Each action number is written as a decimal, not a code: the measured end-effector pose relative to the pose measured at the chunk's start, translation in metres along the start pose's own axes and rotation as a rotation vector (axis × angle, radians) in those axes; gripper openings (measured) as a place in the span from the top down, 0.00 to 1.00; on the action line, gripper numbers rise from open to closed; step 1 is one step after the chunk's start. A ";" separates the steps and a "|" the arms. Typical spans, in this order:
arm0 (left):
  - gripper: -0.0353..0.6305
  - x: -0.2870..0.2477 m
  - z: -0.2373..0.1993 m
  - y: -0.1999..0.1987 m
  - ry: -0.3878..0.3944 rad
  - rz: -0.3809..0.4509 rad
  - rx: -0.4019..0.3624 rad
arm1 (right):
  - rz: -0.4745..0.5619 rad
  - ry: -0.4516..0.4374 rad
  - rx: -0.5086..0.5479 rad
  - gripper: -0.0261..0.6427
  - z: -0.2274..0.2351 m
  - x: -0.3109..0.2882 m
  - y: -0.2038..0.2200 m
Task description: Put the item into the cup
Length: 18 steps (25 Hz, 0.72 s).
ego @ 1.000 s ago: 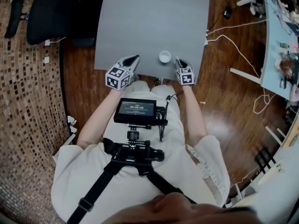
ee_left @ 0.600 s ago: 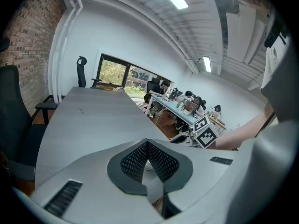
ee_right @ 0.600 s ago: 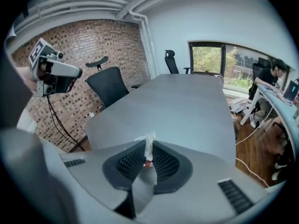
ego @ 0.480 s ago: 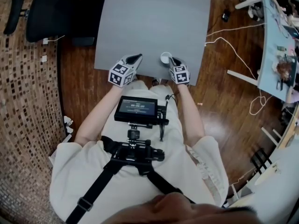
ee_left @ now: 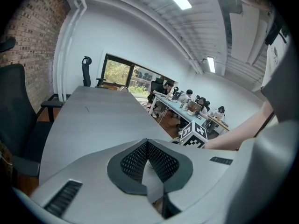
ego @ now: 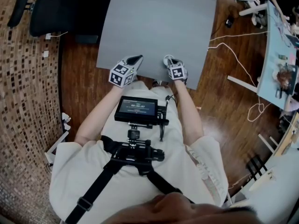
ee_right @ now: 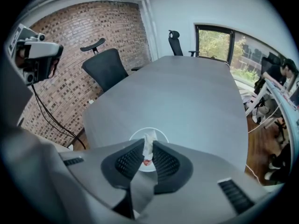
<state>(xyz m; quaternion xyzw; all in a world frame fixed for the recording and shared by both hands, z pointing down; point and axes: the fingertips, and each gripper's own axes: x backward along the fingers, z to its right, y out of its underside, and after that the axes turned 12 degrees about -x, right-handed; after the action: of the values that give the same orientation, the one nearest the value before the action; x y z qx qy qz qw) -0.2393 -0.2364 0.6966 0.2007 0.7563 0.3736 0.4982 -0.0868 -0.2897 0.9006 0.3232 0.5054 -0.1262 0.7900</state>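
- Right claw [ee_right: 148,144], brought left over the cup [ee_right: 133,135], has just been easing apart; the white item [ee_right: 150,137] is still lightly pinched.
- Left claw [ee_left: 147,143] clenched, empty.
- Drop into the cup judged imminent.

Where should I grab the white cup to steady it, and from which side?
Probably take the white cup by its side wall, coming level from the side of the left hand-held gripper. It stands upright on the table, and a white wrapped item sits above its open mouth, blocking the top.
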 end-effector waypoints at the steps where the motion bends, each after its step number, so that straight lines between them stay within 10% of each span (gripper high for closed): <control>1: 0.95 0.001 -0.002 0.000 -0.002 0.002 0.002 | -0.007 0.006 0.006 0.85 0.000 -0.002 0.000; 18: 0.95 -0.002 -0.003 -0.003 -0.043 0.021 0.009 | 0.103 -0.080 0.047 0.64 -0.024 0.031 -0.018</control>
<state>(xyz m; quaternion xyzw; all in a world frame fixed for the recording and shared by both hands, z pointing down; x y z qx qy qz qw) -0.2414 -0.2407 0.6958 0.2184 0.7450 0.3711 0.5095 -0.0997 -0.2838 0.8597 0.3621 0.4528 -0.1100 0.8073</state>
